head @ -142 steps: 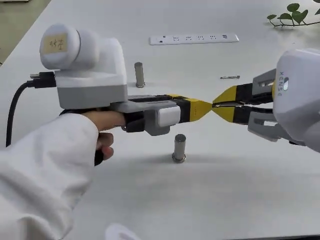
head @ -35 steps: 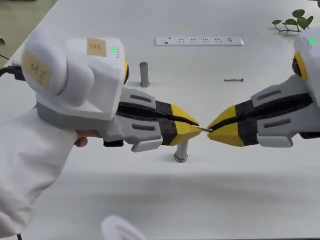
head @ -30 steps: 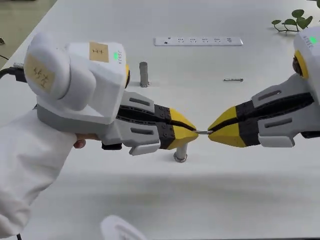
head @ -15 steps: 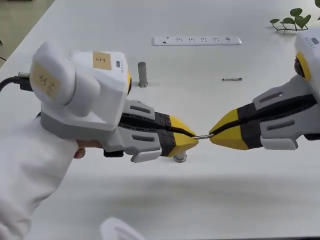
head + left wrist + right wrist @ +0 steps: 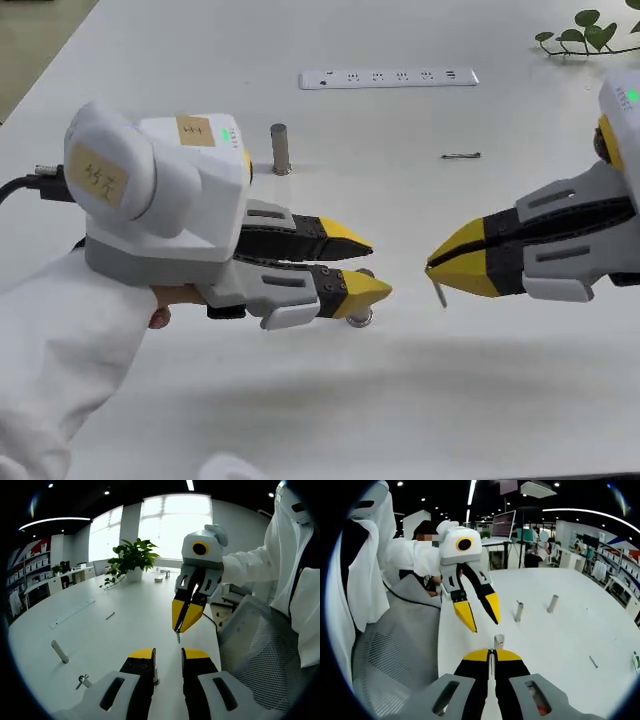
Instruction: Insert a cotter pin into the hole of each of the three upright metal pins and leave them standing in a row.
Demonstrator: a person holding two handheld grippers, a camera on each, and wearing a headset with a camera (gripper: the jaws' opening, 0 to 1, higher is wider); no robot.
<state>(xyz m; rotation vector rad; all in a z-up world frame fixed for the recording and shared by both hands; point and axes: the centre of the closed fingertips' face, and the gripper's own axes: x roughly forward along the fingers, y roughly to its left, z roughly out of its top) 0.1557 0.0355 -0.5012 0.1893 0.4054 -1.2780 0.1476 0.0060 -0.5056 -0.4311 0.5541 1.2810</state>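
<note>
The right gripper (image 5: 432,268) pinches a cotter pin (image 5: 440,293) that hangs tip-down, just right of the near pin (image 5: 358,317). The left gripper (image 5: 380,268) hovers over that pin with jaws spread. The next move is likely to steady the pin and line the cotter up with its hole.

The big table (image 5: 300,400) is white. A white power strip (image 5: 388,77) lies on it at the far side. A green plant (image 5: 131,557) in a white pot stands before tall bright windows (image 5: 175,525). Long lights (image 5: 472,490) shine on the dark ceiling. A grey mesh chair (image 5: 255,645) stands beside the table.
</note>
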